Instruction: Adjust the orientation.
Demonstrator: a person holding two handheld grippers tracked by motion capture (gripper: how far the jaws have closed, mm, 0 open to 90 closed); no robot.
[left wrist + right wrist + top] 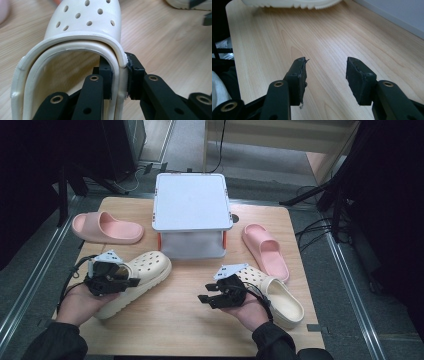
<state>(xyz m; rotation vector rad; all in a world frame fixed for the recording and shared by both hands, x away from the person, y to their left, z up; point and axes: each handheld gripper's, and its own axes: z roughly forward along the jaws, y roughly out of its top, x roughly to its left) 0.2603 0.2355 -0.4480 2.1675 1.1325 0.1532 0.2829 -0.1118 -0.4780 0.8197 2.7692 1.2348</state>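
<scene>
A cream clog (140,275) with holes in its top lies at the left front of the wooden table (185,305). My left gripper (134,282) is shut on the rim of its opening: in the left gripper view one pad sits inside the cream clog (85,20) and one outside the side wall, left gripper (119,78). A second cream clog (277,295) lies at the right front, under my right hand. My right gripper (202,298) points left over bare wood, open, with nothing between its pads; the right gripper (325,75) has table beneath it.
A white box (191,202) on a stand sits at the middle back of the table. One pink slide (105,227) lies at the back left, another pink slide (267,250) at the right. The sole of the left clog (292,3) is seen far off.
</scene>
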